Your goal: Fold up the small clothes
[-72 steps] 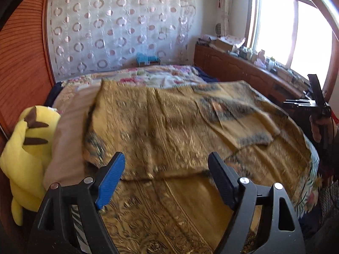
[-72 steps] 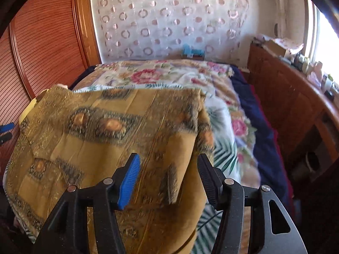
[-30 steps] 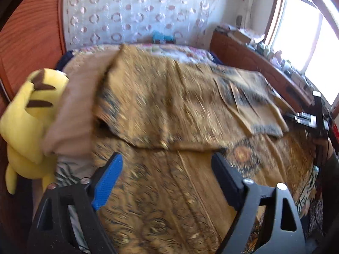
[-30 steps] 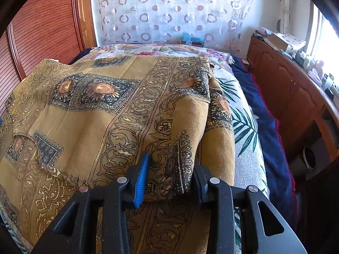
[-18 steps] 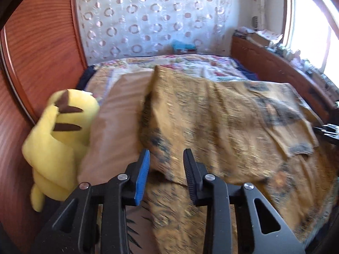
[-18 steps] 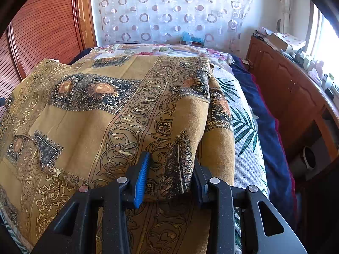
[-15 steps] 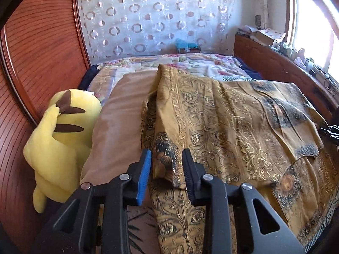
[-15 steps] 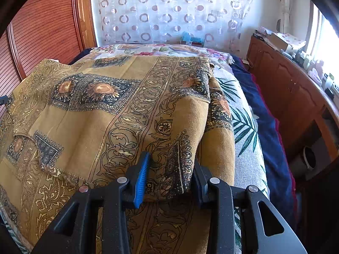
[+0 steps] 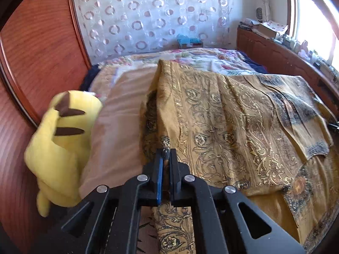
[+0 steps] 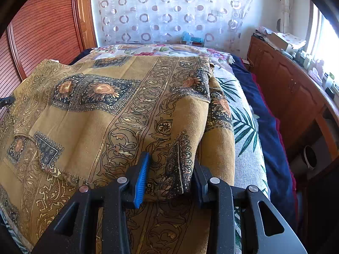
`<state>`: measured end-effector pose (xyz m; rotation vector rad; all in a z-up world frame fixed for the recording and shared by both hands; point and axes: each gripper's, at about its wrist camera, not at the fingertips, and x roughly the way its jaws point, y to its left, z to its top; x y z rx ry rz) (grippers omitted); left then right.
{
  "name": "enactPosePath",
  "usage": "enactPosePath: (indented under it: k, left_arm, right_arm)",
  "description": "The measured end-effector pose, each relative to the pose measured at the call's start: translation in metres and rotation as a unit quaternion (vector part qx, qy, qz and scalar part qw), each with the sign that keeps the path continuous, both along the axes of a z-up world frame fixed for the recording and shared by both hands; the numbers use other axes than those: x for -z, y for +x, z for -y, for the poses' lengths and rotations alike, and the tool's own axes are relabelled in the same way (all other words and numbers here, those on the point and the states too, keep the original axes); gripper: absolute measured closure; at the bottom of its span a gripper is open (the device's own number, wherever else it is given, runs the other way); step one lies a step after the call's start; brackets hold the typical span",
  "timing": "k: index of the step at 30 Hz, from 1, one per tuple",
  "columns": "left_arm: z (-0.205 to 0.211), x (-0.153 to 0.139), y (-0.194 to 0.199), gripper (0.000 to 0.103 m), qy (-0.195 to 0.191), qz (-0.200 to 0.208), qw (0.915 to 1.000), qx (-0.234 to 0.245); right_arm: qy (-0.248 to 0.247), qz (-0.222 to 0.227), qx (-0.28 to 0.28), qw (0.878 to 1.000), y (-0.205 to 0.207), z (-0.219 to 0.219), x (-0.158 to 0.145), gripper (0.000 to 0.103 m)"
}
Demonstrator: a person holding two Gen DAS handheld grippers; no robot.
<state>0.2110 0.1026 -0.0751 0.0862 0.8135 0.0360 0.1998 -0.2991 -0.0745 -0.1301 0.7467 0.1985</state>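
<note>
A large mustard-gold cloth [image 9: 222,122] with dark paisley and flower print lies folded over on the bed. My left gripper [image 9: 165,154] is shut on the cloth's near left corner, and the fabric is pinched flat between its pads. In the right wrist view the same cloth [image 10: 118,110] covers the bed's right side. My right gripper [image 10: 171,158] is shut on a thick bunched fold at the cloth's near right corner, with both pads pressed into the fabric.
A yellow plush toy [image 9: 61,139] sits at the bed's left edge beside a pinkish-beige cover [image 9: 118,114]. A red-brown wooden panel [image 9: 38,42] stands on the left. A leaf-print sheet [image 10: 243,127], a navy blanket [image 10: 269,131] and a low wooden cabinet [image 10: 292,89] lie to the right.
My left gripper swung left to the cloth's near left corner and its wide-open jaws closed on it. The right gripper kept its grip and did not move.
</note>
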Motion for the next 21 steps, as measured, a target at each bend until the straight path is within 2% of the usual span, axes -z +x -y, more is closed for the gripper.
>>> enactPosePath:
  k: [5,11,20,21]
  left_arm:
    - [0.012,-0.016,-0.009,0.1,0.003,0.02,0.9997,0.017]
    - [0.026,-0.044,-0.026,0.1,-0.028,0.058,0.9972,0.038]
    - [0.042,-0.048,-0.052,0.1,-0.046,0.082,0.9942,0.052]
    - [0.04,-0.049,-0.055,0.1,-0.049,0.085,0.9939,0.049]
  right_arm:
    - [0.0,0.0,0.0,1.0,0.0,0.0,0.0,0.066]
    - [0.0,0.0,0.0,1.0,0.0,0.0,0.0,0.066]
    - [-0.005,0.002,0.0,1.0,0.0,-0.002,0.0,0.066]
    - [-0.006,0.003,0.0,1.0,0.0,-0.003,0.0,0.071]
